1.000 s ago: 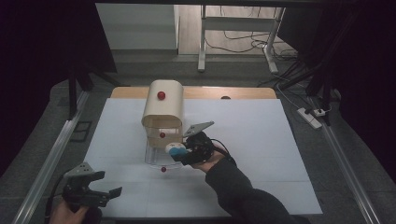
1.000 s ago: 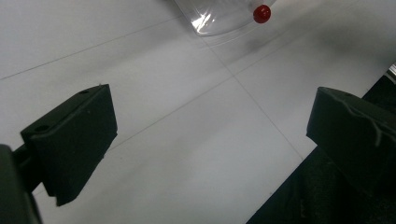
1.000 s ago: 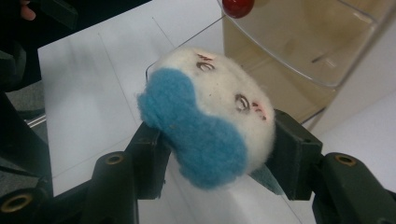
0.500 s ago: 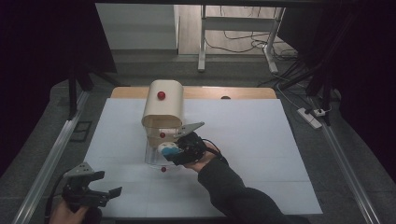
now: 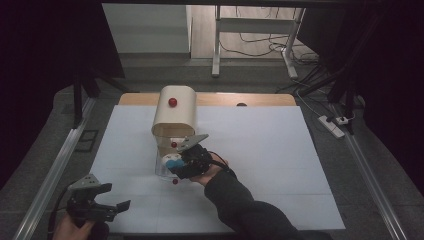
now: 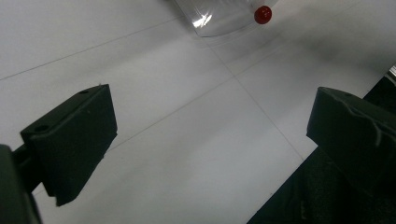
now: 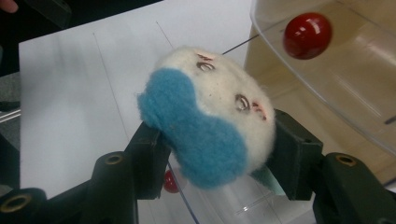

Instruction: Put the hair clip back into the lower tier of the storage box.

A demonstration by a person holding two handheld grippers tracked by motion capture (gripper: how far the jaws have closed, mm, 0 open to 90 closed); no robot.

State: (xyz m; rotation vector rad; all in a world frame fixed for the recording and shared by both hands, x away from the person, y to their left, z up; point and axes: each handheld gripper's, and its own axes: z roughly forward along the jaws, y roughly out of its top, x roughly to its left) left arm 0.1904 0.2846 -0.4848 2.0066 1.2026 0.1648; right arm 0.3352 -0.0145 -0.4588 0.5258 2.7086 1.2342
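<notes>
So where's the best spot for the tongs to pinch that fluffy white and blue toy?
Probably across its soft round middle, one pad on each flank, as the right tongs hold the plush toy now. The felted body squashes between the pads, so it likely won't slip, and the blue patch stays facing out.

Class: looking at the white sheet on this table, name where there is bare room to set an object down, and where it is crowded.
Bare: the sheet right of the wooden box, and its left part. Crowded: before the box, where the right claw holds a plush toy over the clear flap.
</notes>
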